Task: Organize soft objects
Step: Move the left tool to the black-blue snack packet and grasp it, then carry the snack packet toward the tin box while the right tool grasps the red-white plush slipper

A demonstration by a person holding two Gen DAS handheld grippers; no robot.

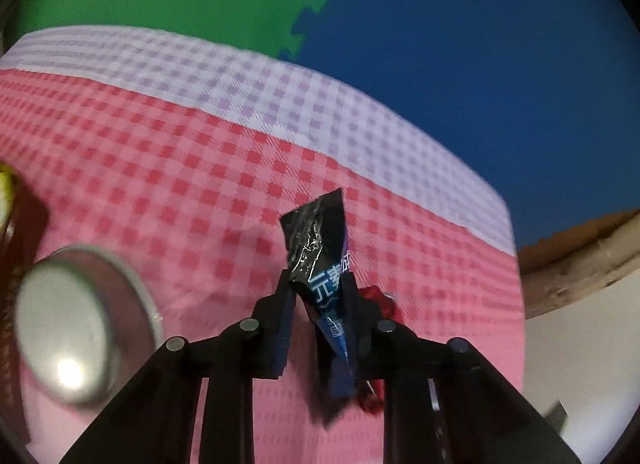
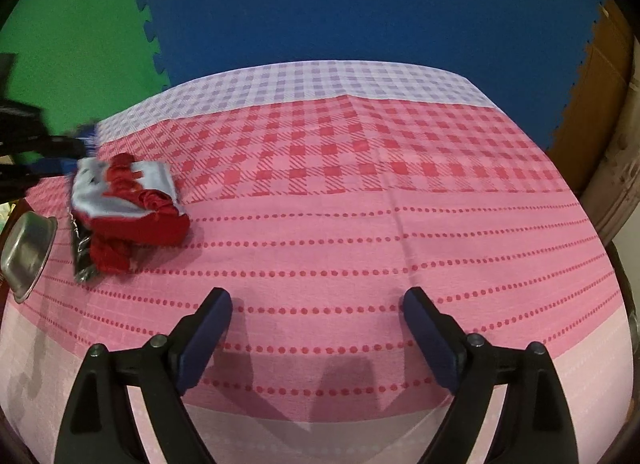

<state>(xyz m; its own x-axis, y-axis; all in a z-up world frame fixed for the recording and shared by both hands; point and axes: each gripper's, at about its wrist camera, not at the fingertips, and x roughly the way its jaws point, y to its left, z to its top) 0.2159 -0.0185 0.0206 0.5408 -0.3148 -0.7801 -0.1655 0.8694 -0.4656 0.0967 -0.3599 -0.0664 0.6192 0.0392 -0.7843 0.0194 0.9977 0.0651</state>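
My left gripper (image 1: 320, 284) is clamped on a crinkly black-and-blue foil packet (image 1: 320, 264), held above the pink checked tablecloth (image 1: 180, 183), a round steel bowl (image 1: 76, 328) at nine o'clock. My right gripper (image 2: 316, 328) hovers with fingers spread wide, nothing between them. I judge a firm pinch and a slow carry best, since the foil looks slippery.

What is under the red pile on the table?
A black packet sticks out from beneath the red pile; how far it runs underneath, and anything else there, is covered.
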